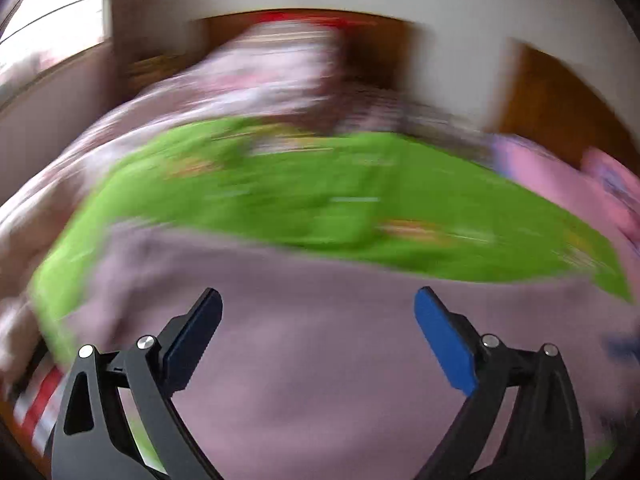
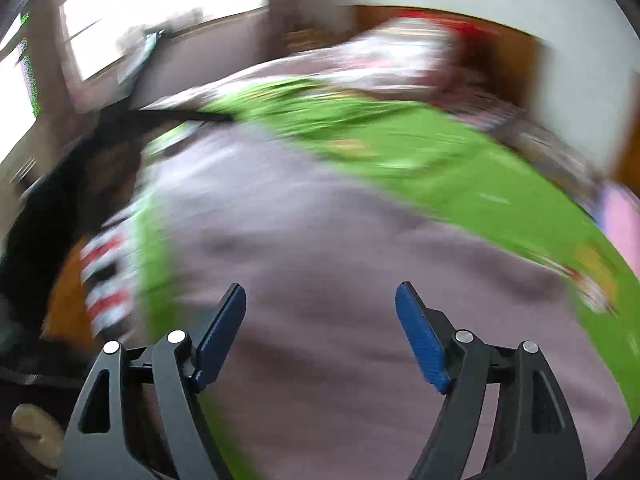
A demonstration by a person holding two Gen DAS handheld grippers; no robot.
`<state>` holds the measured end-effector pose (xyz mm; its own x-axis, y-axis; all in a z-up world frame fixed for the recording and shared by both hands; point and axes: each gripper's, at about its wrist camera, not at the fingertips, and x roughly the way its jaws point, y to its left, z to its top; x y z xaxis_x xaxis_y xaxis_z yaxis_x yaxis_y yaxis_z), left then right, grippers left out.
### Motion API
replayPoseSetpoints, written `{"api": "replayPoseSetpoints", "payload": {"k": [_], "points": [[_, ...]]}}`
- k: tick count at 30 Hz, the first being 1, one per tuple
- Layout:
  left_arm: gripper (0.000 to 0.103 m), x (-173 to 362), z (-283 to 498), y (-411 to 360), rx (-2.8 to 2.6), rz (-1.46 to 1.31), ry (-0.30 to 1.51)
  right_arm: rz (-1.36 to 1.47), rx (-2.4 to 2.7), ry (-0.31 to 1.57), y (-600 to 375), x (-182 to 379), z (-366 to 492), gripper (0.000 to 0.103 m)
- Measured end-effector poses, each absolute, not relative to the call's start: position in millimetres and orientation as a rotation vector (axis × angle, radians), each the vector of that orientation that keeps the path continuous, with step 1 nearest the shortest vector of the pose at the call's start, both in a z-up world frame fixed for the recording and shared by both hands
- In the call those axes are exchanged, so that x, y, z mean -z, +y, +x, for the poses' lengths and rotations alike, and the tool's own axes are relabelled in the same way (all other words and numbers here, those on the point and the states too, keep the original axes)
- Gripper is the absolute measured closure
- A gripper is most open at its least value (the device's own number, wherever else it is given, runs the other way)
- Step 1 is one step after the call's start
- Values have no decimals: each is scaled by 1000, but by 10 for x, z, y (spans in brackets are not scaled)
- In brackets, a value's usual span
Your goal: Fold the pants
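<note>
Both views are smeared by motion. Mauve-grey pants [image 1: 320, 332] lie spread over a bright green blanket [image 1: 320, 200] on a bed. My left gripper [image 1: 318, 300] hangs above the pants with its blue pads wide apart and nothing between them. In the right wrist view the same pants [image 2: 320, 260] fill the foreground. My right gripper [image 2: 320, 294] stands open over them, its pads apart and clear of the cloth. No fold line or pant leg can be made out through the blur.
A heap of pink and white bedding [image 1: 280, 68] lies at the head of the bed against a wooden headboard [image 1: 372, 40]. A window [image 2: 160, 12] lights the left wall. A dark object [image 2: 52, 208] stands at the bed's left edge. Pink cloth [image 1: 580, 184] lies at the right.
</note>
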<state>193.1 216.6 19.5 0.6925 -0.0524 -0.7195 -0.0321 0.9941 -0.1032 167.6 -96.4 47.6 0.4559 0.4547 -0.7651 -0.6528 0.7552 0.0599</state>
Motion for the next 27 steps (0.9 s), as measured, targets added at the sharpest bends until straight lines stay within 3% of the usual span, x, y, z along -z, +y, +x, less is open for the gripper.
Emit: {"api": "replayPoseSetpoints", "payload": {"k": [3,5,10,15,21,27], "points": [[4,-156,2134,1350,193,-11,861,-235,-496,911,-1468,-390,1894,27],[4,-41,2250,929,265,58,906,-224,-426,930,-1764,-340,1882,20],[1,496,2575,574,241,135,1019,-161,-307,1078,-2549,53,1643,16],[3,421,2576,505,139,174,976,-108,-369,1022,-2928,-26,1259,16],[2,-5,2373,-598,411,194,800,-11,-218,890,-3518,-285,1393,16],[2,474,2556,-1461,502,289,858,-112,-37,1006,-3784,-10,1597,16]]}}
